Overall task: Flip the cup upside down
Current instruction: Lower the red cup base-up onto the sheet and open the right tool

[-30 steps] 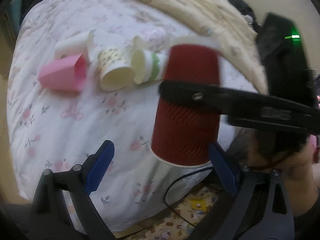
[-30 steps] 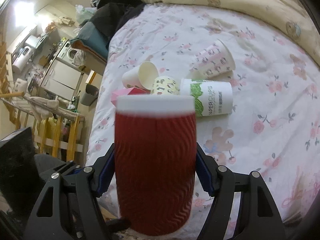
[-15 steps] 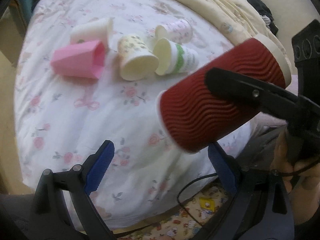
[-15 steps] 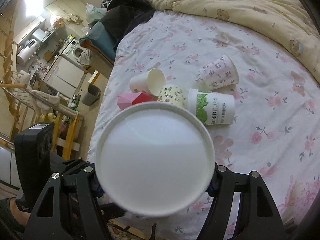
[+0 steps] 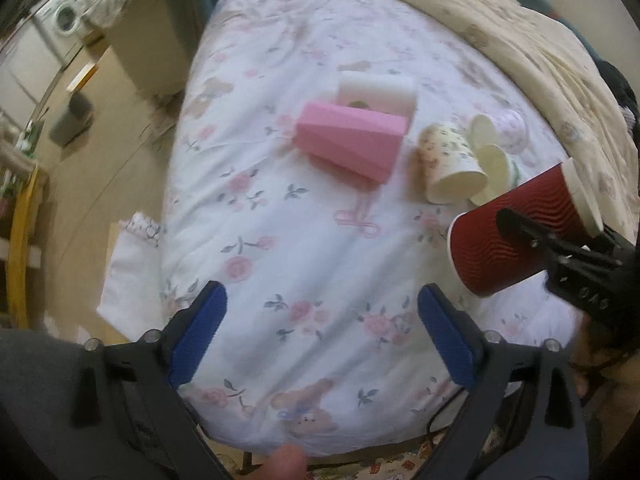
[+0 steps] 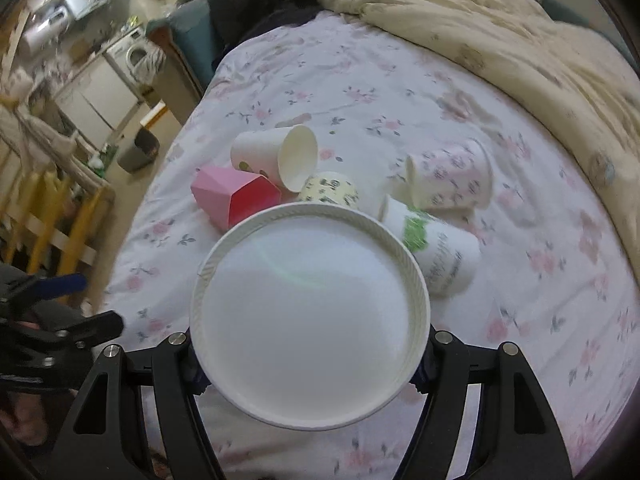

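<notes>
My right gripper (image 6: 310, 360) is shut on a dark red ribbed paper cup (image 5: 516, 236) and holds it tilted above the bed. In the right wrist view only the cup's white round end (image 6: 310, 316) shows, facing the camera and hiding the pads. In the left wrist view the cup lies nearly sideways at the right, with the right gripper's black finger (image 5: 536, 240) across it. My left gripper (image 5: 320, 336) is open and empty, low over the near part of the bed, to the left of the red cup.
Several paper cups lie on their sides on the floral bedsheet (image 5: 288, 240): a pink one (image 5: 352, 140), a white one (image 5: 376, 92), a yellow patterned one (image 5: 452, 164), a green-printed one (image 6: 440, 256), a pink-flowered one (image 6: 448, 176). A cream blanket (image 6: 500, 32) lies behind.
The red cup was upright with its white rim up a second ago and has tipped over towards sideways. My left gripper has swung left, away from the cup.
</notes>
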Demonstrator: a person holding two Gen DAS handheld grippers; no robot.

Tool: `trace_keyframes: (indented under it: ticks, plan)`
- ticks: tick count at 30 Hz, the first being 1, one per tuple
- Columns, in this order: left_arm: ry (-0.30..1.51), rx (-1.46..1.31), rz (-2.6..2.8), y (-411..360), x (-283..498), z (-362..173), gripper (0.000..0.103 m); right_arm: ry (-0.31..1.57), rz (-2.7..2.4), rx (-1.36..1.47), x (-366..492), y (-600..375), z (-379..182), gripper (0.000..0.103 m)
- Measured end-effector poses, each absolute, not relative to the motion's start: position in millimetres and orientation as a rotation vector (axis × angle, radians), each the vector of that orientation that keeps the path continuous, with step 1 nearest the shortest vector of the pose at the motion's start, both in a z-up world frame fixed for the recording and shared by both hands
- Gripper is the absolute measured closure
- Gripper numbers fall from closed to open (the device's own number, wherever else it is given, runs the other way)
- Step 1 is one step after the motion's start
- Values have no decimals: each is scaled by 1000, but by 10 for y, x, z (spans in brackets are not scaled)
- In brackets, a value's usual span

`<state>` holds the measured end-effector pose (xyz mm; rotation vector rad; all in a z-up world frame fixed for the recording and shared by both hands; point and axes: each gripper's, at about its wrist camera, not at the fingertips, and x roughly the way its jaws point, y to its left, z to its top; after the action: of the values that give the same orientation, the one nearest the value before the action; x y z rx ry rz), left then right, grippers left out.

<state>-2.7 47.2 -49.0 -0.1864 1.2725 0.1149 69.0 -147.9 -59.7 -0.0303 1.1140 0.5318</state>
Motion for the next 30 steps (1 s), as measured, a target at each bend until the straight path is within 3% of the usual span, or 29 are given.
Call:
trace_keyframes:
  ticks: [16,18,20,30]
  plan:
    - [1260,-198,108,443,23,-449,0,1091,535,-187,745,-1076,-871,28]
    - [1256,-193,97,414,29,-439,0,1100,537,-167,754,-1098,-860,25]
    - [1250,-183,89,388,37,-424,0,1105,528,-146,762,-1130,-840,12]
    - [1208,-152,63,392,-62,-315,0,1047,561,-51,629,-1331,-497,11]
